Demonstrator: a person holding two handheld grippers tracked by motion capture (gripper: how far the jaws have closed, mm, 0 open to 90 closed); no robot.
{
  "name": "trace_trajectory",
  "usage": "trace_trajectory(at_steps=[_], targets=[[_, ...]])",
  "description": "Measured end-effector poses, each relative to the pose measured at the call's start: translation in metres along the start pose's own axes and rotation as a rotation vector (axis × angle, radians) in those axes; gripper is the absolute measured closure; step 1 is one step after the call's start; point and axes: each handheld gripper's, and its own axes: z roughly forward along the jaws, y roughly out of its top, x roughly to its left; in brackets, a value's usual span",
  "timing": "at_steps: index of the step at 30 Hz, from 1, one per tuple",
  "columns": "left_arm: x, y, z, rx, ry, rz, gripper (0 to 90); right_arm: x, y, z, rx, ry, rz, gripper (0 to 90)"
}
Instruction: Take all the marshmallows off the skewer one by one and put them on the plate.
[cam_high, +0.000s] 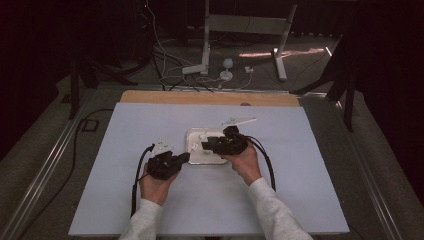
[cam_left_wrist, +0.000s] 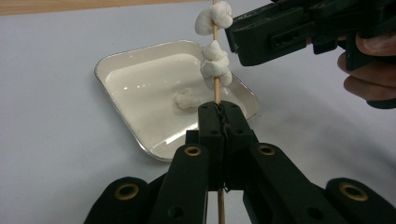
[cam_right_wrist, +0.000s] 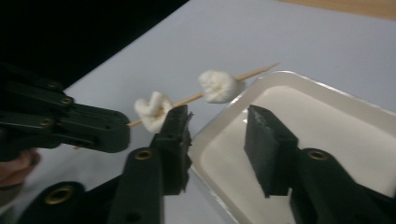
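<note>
The skewer (cam_left_wrist: 216, 86) — a thin wooden stick — is clamped near its lower end in the left claw (cam_left_wrist: 220, 112), whose jaws are pressed tight on it. It is held over the near left corner of the white tray (cam_left_wrist: 121, 65), which lies on the pale sheet covering the tabletop (cam_high: 280, 200). Open sheet is seen on every side of the tray, well clear of the tabletop's edges; a strip of bare wood shows along the far edge.

In the left gripper view the stick's long axis runs upward away from the jaws; in the right gripper view it slants up to the right, its free tip reaching over the tray's rim. Two white marshmallow pieces are threaded on it, a lower piece (cam_left_wrist: 215, 65) and an upper piece (cam_left_wrist: 214, 17), and a third piece (cam_left_wrist: 187, 98) lies loose in the tray.

The right claw (cam_right_wrist: 217, 126) stands partly open with nothing gripped — one jaw just beside the lower piece, the other over the tray.
</note>
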Motion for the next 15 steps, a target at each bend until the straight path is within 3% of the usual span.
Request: trace_trajectory(at_steps=[8,15], targets=[[-0.0007,-0.0002,0.0004,-0.007,-0.015,0.005,89.8,-0.0077,0.0016,0.0009,-0.044,0.095,0.118,68.6],[-0.0045,-0.0014,0.0058,0.024,-0.040,0.038,89.7,-0.0067,0.0035,0.0000,-0.069,0.124,0.144,70.3]])
